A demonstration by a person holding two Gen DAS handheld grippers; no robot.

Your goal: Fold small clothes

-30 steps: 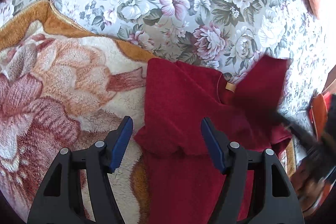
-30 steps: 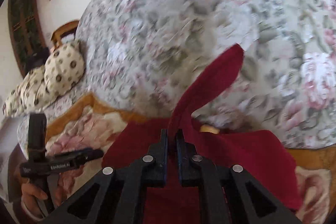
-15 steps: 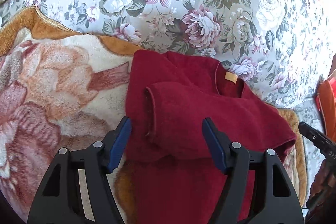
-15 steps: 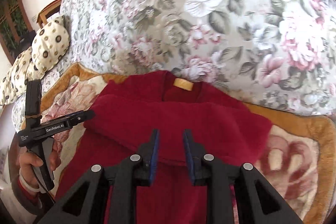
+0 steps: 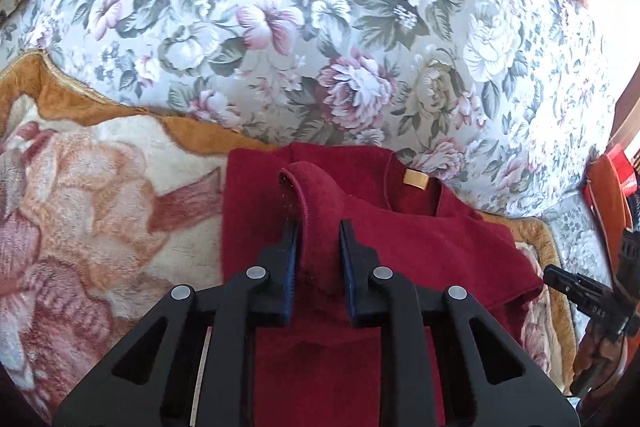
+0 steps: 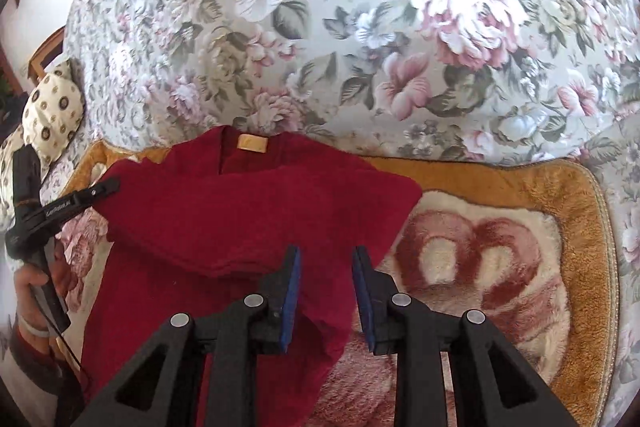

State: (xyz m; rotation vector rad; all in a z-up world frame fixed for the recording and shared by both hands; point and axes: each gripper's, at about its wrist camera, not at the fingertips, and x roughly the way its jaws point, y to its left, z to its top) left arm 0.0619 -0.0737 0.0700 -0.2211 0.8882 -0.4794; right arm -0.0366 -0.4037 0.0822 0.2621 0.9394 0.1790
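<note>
Left wrist view: your left gripper (image 5: pixel 319 235) is closing its jaws on the folded-over sleeve (image 5: pixel 316 195) of the dark red sweater (image 5: pixel 420 251), the blue pads pressing a raised ridge of the cloth from both sides. The sweater lies on a plush rose-patterned blanket (image 5: pixel 100 195) spread over a floral-covered sofa (image 5: pixel 320 27), its tan neck label (image 5: pixel 416 179) facing up near the blanket's far edge. Right wrist view: your right gripper (image 6: pixel 326 259) hovers with its jaws apart over the sweater's right edge, the cloth below them but not pinched. At the left of that view, your hand (image 6: pixel 36 279) holds the other gripper's handle beside a spotted cushion (image 6: pixel 52 111).
</note>
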